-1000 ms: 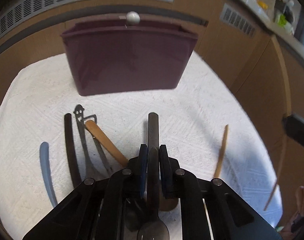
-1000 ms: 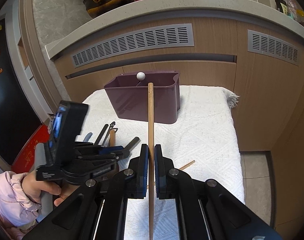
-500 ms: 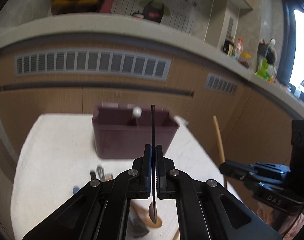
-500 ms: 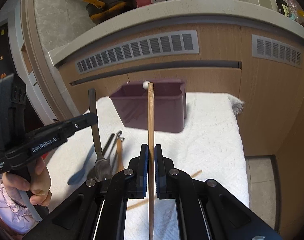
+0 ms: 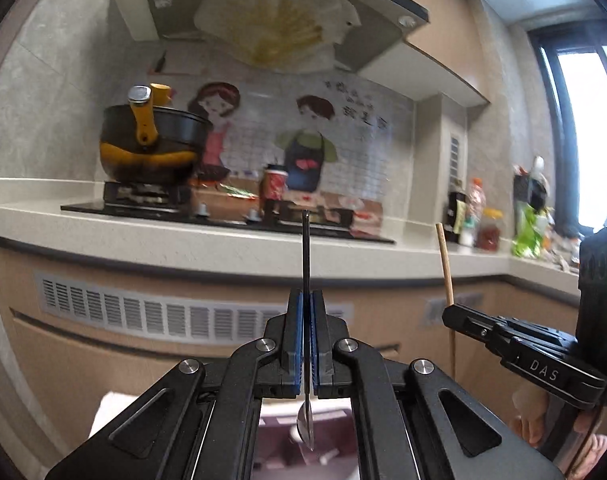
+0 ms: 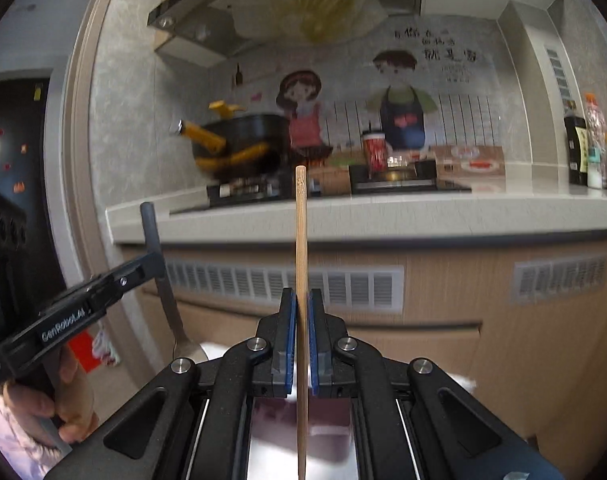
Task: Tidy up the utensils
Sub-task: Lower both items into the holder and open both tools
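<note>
Below both grippers sits the maroon plastic bin [image 5: 303, 440]. The left gripper [image 5: 307, 312] is clamped on a dark-handled metal spoon [image 5: 305, 248] — handle up; the right gripper [image 6: 301, 308] is clamped on an upright bamboo chopstick [image 6: 301, 232].

Looking out nearly level along each gripper's fingers, well back from the kitchen counter [image 5: 231, 248]. Left view facing the stove pot [image 5: 151, 148] head-on, right view angled from further right. Shared by both: counter, pot [image 6: 243, 140], wall cartoon [image 6: 399, 96], vent grille [image 5: 183, 320].
</note>
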`<state>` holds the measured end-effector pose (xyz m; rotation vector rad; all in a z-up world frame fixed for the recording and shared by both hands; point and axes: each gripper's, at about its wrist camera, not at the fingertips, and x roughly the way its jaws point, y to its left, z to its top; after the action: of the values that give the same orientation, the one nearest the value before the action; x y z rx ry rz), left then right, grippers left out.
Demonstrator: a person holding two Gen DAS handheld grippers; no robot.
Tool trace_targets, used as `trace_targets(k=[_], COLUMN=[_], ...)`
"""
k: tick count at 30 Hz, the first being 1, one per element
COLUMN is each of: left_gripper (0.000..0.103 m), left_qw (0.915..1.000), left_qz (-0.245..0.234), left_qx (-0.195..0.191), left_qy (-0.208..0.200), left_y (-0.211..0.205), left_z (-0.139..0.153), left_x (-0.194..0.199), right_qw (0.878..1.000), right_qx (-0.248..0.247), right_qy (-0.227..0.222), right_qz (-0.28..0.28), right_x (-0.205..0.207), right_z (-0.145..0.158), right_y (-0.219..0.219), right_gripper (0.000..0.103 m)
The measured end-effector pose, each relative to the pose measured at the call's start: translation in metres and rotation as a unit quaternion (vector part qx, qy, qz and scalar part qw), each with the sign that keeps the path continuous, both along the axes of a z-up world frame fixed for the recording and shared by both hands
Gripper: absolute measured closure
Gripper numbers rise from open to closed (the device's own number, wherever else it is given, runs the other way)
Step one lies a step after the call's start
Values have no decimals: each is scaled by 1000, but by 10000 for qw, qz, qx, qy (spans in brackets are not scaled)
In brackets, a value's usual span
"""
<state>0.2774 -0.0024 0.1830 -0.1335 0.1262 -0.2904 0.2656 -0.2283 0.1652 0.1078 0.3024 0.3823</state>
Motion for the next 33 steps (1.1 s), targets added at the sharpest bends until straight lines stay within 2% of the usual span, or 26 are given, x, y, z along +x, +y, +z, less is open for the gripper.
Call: trace_targets(k=[5,8,14,18,19,20,21,22,23,24,26,28,30,31,32,33], left_gripper=[100,100,100,96,95,90,80,74,59,49,47,46,45,44,40,35], left_qw=[9999,9997,9966,9893,9873,9851,9840,9833,9826,9821,9806,9746,9690,9662,9629,9591], left_qz=[63,177,20,-87,-72,-42,3,74,174,284,424,393,295,347,439,529], left_qx=[-105,19,-169,-223,-280,-363,-414,-447,-447,-398,-261,-98,-130,-137,-123,-82], left_qy=[88,157,809,1436,1563,1680,1735,1763,1796,1818,1897,2203,2448,2552,2659,2778], left_y=[7,5,10,12,15,21,25,30,35,39,44,50,57,61,64,68], left_z=[-19,-38,-91,-125,-129,-133,-134,-134,-134,-134,-136,-142,-151,-156,-161,-168], left_x=[35,53,88,106,107,107,104,100,94,88,73,63,51,44,37,30], right_qw=[9999,9996,9971,9928,9893,9870,9854,9845,9840,9837,9828,9813,9788,9777,9766,9760], right_qx=[22,-16,-281,-514,-611,-649,-688,-731,-768,-801,-837,-887,-990,-1035,-1083,-1115], right_qy=[125,240,665,1073,1320,1468,1559,1596,1599,1600,1630,1689,1769,1803,1833,1844], right_qz=[-90,-121,-228,-160,-74,-24,-4,-49,-131,-192,-216,-271,-306,-303,-308,-326], right_x=[44,65,93,101,104,105,105,103,99,95,86,74,60,56,48,40], right_z=[-15,-31,-78,-107,-114,-119,-123,-127,-129,-130,-131,-134,-137,-140,-142,-144], right_y=[13,19,32,37,39,39,38,37,34,32,27,22,17,17,16,14], right_gripper=[98,98,98,96,90,80,74,61,53,49,40,39,38,31,19,15])
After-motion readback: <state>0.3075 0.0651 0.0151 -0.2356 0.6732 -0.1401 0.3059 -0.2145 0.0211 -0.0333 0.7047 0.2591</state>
